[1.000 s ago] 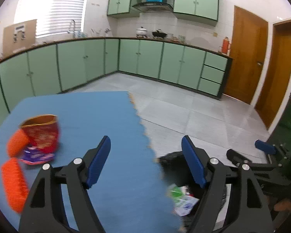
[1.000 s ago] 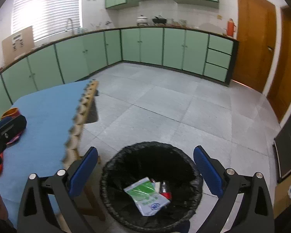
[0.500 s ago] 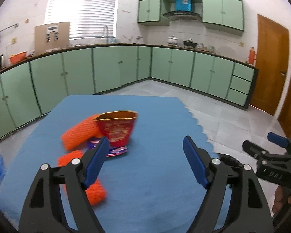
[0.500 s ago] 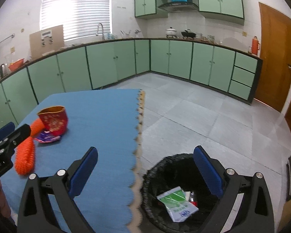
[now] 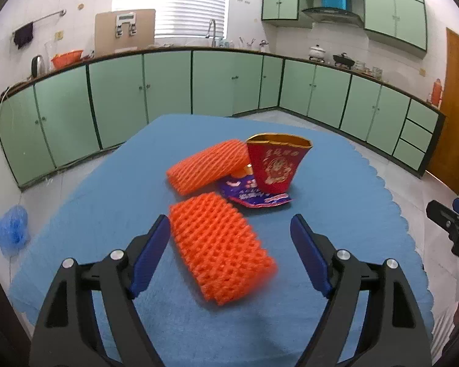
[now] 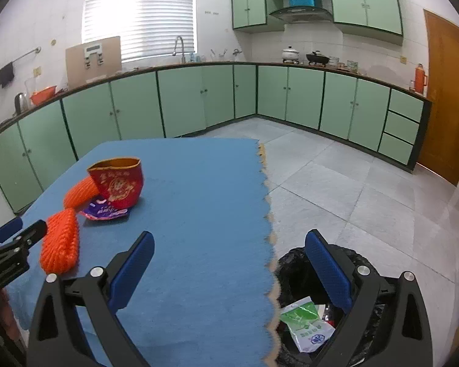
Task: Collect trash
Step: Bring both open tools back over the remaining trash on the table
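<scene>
Both wide, empty tools swung from bin [image 6: 293, 263] toward table litter; nearest net [image 5: 220, 247] between left tool [image 5: 231, 232] tips.

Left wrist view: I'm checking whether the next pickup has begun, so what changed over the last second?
The left hand-held gripper swung from the table edge and bin to face the trash pile, open, now framing the near orange foam net without touching. The right hand-held gripper swung from above the bin toward the table, open and empty. The nets, red paper cup and purple wrapper stayed put.
</scene>
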Action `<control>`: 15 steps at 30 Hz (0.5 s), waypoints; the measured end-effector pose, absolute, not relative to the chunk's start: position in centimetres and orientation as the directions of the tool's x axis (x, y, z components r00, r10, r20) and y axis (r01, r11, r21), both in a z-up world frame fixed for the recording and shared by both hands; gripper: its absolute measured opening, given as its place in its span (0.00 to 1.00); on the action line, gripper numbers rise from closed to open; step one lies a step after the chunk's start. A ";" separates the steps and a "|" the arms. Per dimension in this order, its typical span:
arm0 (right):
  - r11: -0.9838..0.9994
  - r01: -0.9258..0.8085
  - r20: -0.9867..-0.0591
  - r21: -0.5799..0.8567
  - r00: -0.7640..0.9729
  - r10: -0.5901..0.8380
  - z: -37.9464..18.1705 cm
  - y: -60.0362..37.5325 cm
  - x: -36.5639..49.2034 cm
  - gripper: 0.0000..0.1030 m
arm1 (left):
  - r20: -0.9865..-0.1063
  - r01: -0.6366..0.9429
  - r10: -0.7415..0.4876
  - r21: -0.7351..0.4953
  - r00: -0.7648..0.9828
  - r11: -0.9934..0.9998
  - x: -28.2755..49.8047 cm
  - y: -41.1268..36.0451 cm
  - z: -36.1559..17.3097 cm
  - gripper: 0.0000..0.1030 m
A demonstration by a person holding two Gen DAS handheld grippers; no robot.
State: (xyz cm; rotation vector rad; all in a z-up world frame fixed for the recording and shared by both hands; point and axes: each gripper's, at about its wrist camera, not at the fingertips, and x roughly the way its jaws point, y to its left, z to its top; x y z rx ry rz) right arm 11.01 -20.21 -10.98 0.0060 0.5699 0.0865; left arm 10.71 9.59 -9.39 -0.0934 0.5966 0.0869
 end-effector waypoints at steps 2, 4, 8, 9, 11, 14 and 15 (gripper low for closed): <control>0.996 -0.089 -0.538 0.023 0.838 0.087 -11.1 -19.6 11.1 0.94 | -0.574 -0.115 0.051 -0.075 0.817 0.991 11.1 9.9 -10.0 0.77; 0.995 -0.094 -0.536 0.015 0.839 0.087 -11.3 -19.1 11.2 0.94 | -0.586 -0.117 0.041 -0.092 0.809 0.989 11.6 10.1 -10.5 0.77; 0.995 -0.100 -0.541 0.011 0.836 0.090 -11.6 -18.7 11.5 0.94 | -0.604 -0.116 0.028 -0.107 0.796 0.987 12.4 9.6 -11.4 0.77; 0.995 -0.100 -0.542 0.012 0.835 0.091 -11.7 -18.7 11.6 0.94 | -0.610 -0.119 0.029 -0.108 0.792 0.987 12.7 9.5 -11.6 0.77; 0.995 -0.101 -0.546 0.013 0.833 0.091 -11.8 -18.7 11.8 0.94 | -0.623 -0.125 0.031 -0.108 0.781 0.986 13.2 9.3 -12.0 0.77; 0.995 -0.100 -0.549 0.016 0.831 0.092 -12.0 -18.8 12.0 0.94 | -0.647 -0.142 0.043 -0.102 0.761 0.985 13.9 9.2 -12.8 0.77; 0.995 -0.100 -0.551 0.017 0.830 0.093 -12.1 -18.8 12.1 0.94 | -0.651 -0.145 0.046 -0.099 0.757 0.985 14.1 9.2 -13.0 0.77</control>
